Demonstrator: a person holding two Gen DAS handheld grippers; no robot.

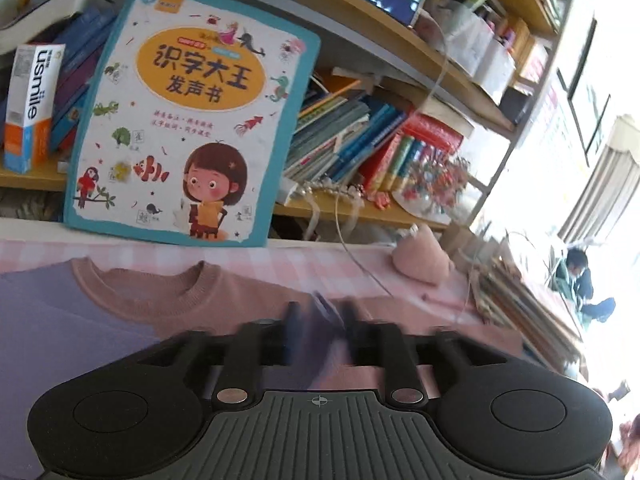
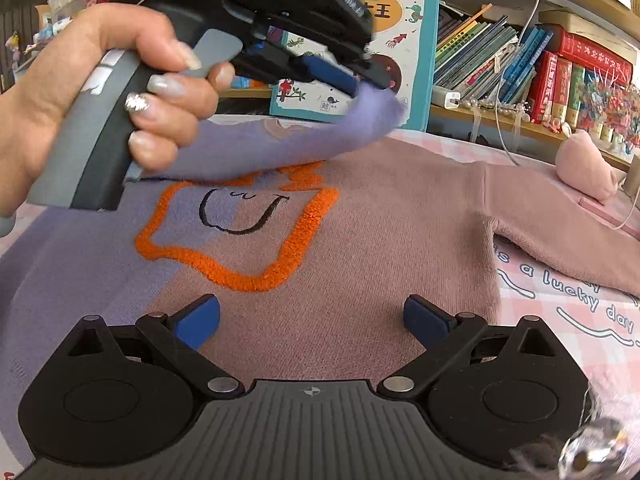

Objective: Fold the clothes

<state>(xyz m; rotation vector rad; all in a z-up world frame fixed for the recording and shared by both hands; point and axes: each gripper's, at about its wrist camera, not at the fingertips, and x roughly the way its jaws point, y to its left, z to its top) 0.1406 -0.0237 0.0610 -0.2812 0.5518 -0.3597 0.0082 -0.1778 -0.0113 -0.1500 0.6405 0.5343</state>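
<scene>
A knit sweater (image 2: 360, 220), purple on its left half and pink on its right, lies flat on the pink checked cloth (image 2: 560, 320) with an orange outlined figure on the chest. Its purple sleeve (image 2: 340, 132) is drawn across the chest up to my left gripper (image 2: 360, 80), which a hand (image 2: 80, 80) holds. In the left wrist view the left gripper (image 1: 322, 308) is blurred; its fingers stand apart with the purple cuff (image 1: 326, 316) loose between them. My right gripper (image 2: 312, 316) hovers open over the sweater's lower pink part, empty. The pink sleeve (image 2: 560, 224) lies spread to the right.
A large children's book (image 1: 192, 112) leans against the bookshelf behind the table. A pink plush toy (image 2: 584, 168) sits at the back right near a white cable (image 2: 504, 136). Stacked books (image 2: 500, 56) fill the shelf. A person (image 1: 580, 276) sits far right.
</scene>
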